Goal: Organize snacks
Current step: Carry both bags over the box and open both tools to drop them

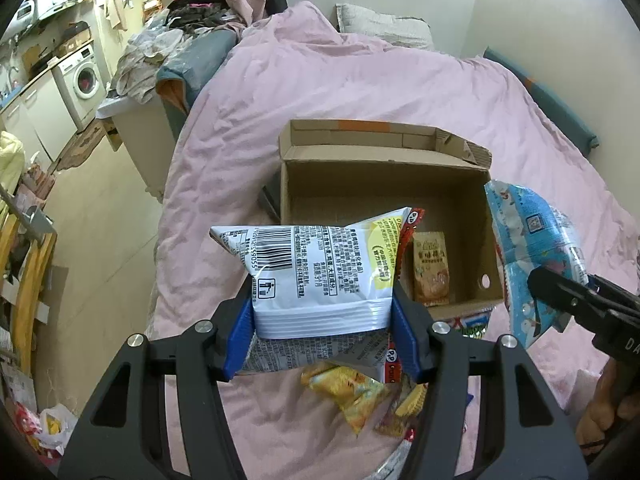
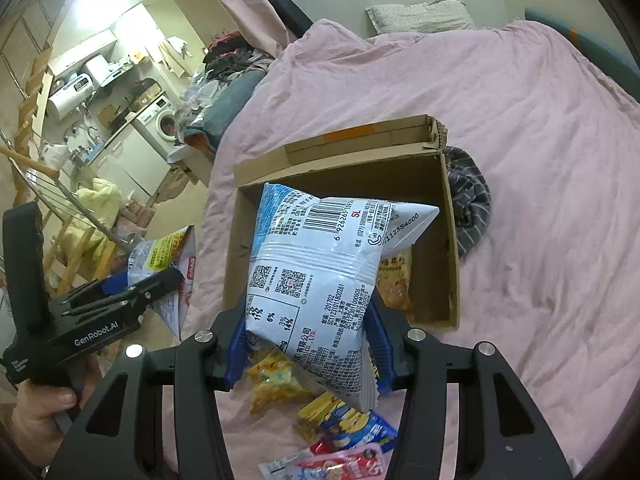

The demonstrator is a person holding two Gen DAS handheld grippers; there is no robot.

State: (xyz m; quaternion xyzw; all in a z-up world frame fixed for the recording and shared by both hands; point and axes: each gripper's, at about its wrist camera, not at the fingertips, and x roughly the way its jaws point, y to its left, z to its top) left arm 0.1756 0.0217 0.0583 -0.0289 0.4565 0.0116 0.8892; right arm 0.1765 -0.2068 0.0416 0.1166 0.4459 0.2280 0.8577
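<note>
The white snack bag (image 1: 320, 276) is pinched between the blue pads of the left gripper (image 1: 323, 330), above the pink blanket (image 1: 320, 80). The right gripper (image 2: 306, 344) clamps a blue-white snack bag (image 2: 316, 276) over the open cardboard box (image 2: 450, 240), which holds a small orange packet (image 1: 431, 270).

"GenRobot.AI" on left hand-held gripper (image 2: 182, 280)

A pink duvet (image 1: 340, 92) covers the bed, a pillow (image 1: 384, 26) at its head, a washing machine (image 1: 82, 78) beyond.
</note>
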